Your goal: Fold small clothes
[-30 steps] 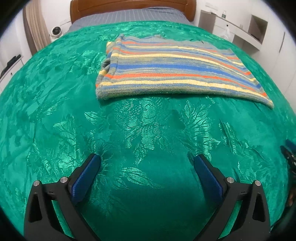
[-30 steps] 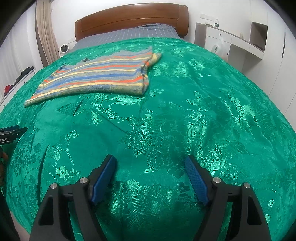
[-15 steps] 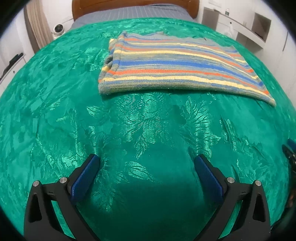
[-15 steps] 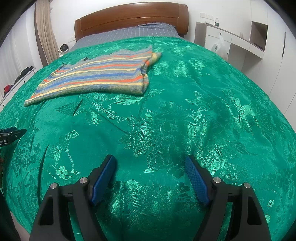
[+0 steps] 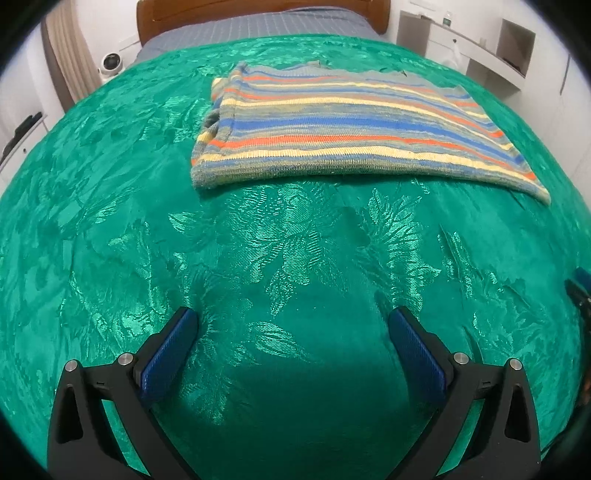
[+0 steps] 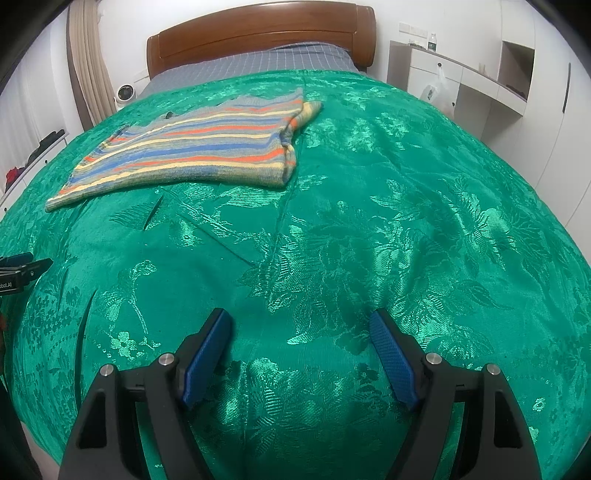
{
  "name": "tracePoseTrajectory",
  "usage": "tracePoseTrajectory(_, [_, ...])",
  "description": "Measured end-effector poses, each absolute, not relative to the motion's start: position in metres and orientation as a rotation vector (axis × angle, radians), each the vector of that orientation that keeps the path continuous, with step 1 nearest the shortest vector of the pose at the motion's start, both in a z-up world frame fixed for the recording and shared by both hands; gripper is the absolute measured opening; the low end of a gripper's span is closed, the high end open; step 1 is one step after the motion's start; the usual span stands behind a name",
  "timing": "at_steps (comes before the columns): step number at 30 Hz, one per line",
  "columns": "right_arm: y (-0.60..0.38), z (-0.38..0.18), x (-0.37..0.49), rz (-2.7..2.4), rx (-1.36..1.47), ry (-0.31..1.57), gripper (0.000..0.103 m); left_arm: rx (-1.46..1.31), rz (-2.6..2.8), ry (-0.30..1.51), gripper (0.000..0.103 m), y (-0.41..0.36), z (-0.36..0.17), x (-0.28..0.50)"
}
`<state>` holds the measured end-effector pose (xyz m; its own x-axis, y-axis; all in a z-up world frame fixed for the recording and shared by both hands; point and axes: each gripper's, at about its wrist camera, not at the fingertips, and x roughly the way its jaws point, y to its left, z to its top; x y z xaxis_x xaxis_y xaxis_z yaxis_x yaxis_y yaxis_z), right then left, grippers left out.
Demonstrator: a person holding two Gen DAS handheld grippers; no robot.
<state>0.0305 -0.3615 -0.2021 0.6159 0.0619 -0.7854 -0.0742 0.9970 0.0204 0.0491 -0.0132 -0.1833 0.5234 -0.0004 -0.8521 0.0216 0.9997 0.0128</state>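
Note:
A striped knit garment in blue, orange, yellow and grey lies folded flat on the green bedspread, far from both grippers. It also shows in the right wrist view at upper left. My left gripper is open and empty, low over the bedspread, with the garment's near hem ahead of it. My right gripper is open and empty over bare bedspread, with the garment ahead to its left. The right gripper's tip shows at the left view's right edge.
A wooden headboard and grey striped sheet lie at the far end. White cabinets stand to the right, a curtain and a small white fan to the left.
The left gripper has moved forward and tilted down a little, so the garment sits nearer and lower in its view. The right gripper has hardly moved.

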Motion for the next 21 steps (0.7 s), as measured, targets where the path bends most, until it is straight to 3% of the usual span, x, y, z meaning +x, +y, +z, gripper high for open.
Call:
tracePoseTrajectory(13, [-0.362,-0.201,0.03,0.074,-0.011,0.907,0.078,0.018,-0.029,1.002,0.102,-0.011,-0.18,0.043])
tracePoseTrajectory(21, [-0.391,-0.167,0.051,0.187,0.12,0.984,0.081,0.096,-0.179,0.87,0.102,-0.046,-0.13,0.019])
